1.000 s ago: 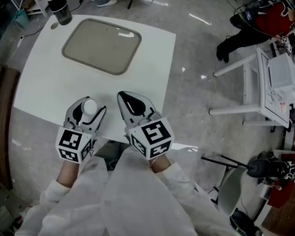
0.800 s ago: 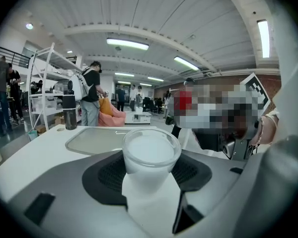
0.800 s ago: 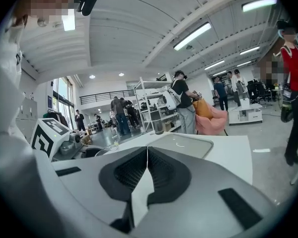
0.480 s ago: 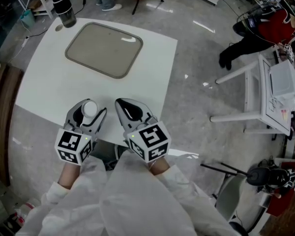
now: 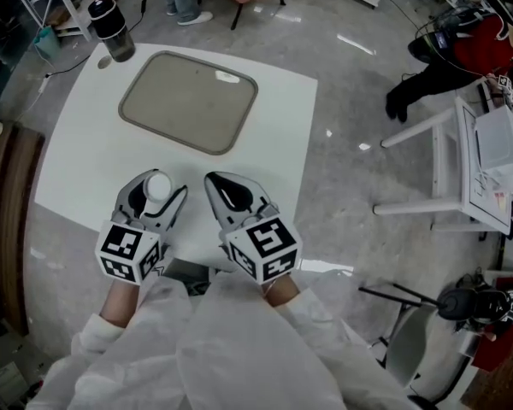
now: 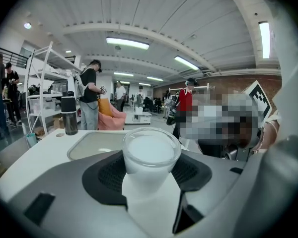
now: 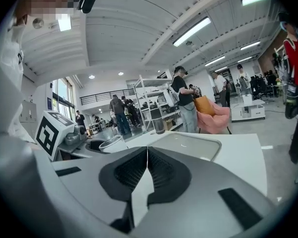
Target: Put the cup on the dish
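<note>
A white table [image 5: 85, 161] stands on a glossy grey floor [image 5: 350, 101] in a busy workshop. In the head view the dish [image 5: 188, 101], a shallow grey-beige tray with rounded corners, lies on the far half of the table, and a dark tumbler [image 5: 111, 31] stands past its far left corner. At the near edge the left gripper [image 5: 156, 196] is clamped on the cup [image 5: 157, 184], which shows from above as a small white round top. The cup is well apart from the dish, on the near side. The right gripper [image 5: 221, 178] is just beside it with its jaws pressed together and nothing in them.

The left gripper view shows the cup [image 6: 150, 155] close up. It is a small, pale, frosted cup with a clear round rim, upright, and the black ribbed pads [image 6: 109, 172] press on it from both sides. The dish [image 6: 102, 144] lies beyond it on the table [image 6: 44, 148], with the tumbler [image 6: 69, 115] behind and people standing by white shelving [image 6: 44, 83].

In the right gripper view the two jaws of that gripper [image 7: 147, 155] meet in a thin line. The cup's rim [image 7: 111, 144] shows at the left and the dish [image 7: 188, 145] lies ahead.
</note>
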A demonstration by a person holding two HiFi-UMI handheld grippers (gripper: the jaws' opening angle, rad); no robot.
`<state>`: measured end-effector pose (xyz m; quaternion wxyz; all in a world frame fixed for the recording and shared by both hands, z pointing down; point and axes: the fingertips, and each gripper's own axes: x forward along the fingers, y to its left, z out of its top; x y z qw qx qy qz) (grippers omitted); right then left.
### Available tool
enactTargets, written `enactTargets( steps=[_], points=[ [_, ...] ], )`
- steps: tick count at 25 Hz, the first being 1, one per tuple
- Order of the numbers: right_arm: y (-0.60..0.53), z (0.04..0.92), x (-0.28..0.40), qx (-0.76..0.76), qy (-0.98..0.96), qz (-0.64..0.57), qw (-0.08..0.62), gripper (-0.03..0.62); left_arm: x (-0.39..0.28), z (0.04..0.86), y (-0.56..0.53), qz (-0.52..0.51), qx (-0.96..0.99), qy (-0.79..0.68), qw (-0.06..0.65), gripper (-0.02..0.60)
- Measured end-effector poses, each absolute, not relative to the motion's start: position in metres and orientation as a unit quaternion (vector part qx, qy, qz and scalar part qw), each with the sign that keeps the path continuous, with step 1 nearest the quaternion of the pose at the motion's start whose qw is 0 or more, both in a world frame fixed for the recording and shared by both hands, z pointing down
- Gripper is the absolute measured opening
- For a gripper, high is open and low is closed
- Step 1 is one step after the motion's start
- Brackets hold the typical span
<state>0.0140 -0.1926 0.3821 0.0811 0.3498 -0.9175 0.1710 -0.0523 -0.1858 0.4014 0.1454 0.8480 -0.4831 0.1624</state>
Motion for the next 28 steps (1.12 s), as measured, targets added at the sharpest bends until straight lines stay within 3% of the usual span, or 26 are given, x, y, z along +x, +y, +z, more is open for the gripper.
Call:
enactTargets(
  steps=[10, 28],
  points=[
    [-0.254, 0.379, -0.031, 0.37, -0.91, 0.167, 0.089, 0.014, -0.093, 0.395, -0.266, 0.176, 0.87, -0.441, 0.13, 0.27],
    [-0.375, 0.388, -0.046, 0.439, -0.879, 0.166, 0.087, 0.014, -0.092, 0.404, -0.4, 0.182, 0.904, -0.366, 0.121, 0.27]
  ],
)
